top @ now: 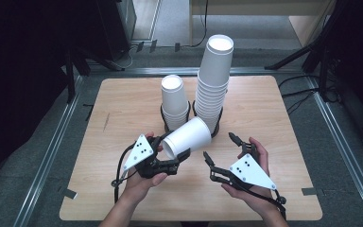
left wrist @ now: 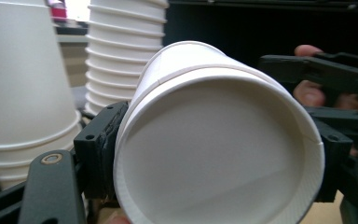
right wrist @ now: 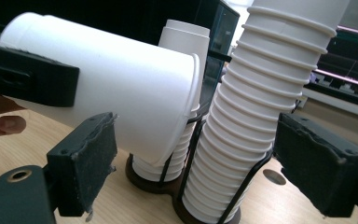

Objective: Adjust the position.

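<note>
Tall stack [right wrist: 256, 107]: top cut off by the upper edge in the right gripper view; its foot hidden behind the held cup [top: 189, 136] in the high view.
Short stack [top: 175, 101]: lower cups hidden behind the held cup in the high view.
Held cup: near rim cut off by the bottom edge in the left gripper view.
Left gripper [top: 170, 152]: far jaw hidden behind the cup in the high view.
Forearms: cut off at the near edge.

White paper cup [top: 189, 135]; white stacks [top: 213, 87]; black tongs [top: 170, 158]; pale wood table [top: 264, 104].
</note>
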A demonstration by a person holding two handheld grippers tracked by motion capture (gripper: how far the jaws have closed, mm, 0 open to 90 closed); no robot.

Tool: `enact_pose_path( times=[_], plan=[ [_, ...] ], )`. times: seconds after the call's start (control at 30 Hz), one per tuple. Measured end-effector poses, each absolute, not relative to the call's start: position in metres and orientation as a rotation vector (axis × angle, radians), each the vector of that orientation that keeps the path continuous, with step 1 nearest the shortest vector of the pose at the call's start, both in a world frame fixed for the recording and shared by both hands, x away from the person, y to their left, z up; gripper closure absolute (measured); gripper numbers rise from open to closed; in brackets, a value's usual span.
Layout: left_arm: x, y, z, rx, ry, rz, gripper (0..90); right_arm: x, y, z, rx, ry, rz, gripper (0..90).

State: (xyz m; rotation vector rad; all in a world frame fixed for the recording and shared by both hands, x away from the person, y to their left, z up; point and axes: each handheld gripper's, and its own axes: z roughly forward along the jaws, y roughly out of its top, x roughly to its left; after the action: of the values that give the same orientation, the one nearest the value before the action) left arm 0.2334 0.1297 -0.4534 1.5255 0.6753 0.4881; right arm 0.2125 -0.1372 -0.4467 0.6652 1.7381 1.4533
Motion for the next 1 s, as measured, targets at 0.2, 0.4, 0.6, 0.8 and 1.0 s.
enact_pose_path(
  times=[0.2, 0.4, 0.6, 0.8, 1.0],
  plan=[
    [0.234, 0.127, -0.457, 1.495, 0.692, 0.492, 22.4, 0.216, -0.137, -0.445, 0.813, 1.742, 1.473, 13.8],
    [0.233, 0.121, -0.459, 1.489, 0.683, 0.525, 22.4, 0.22, -0.139, -0.444, 0.971, 1.717, 1.545, 18.6],
    [0.233, 0.12, -0.463, 1.472, 0.692, 0.51, 22.4, 0.219, -0.142, -0.446, 0.993, 1.599, 1.666, 20.3],
    [0.233, 0.117, -0.465, 1.444, 0.683, 0.519, 22.3, 0.213, -0.144, -0.449, 1.19, 1.597, 1.802, 12.8],
    [0.232, 0.115, -0.466, 1.415, 0.671, 0.528, 22.2, 0.212, -0.14, -0.451, 1.371, 1.602, 1.907, 0.0]
  ],
)
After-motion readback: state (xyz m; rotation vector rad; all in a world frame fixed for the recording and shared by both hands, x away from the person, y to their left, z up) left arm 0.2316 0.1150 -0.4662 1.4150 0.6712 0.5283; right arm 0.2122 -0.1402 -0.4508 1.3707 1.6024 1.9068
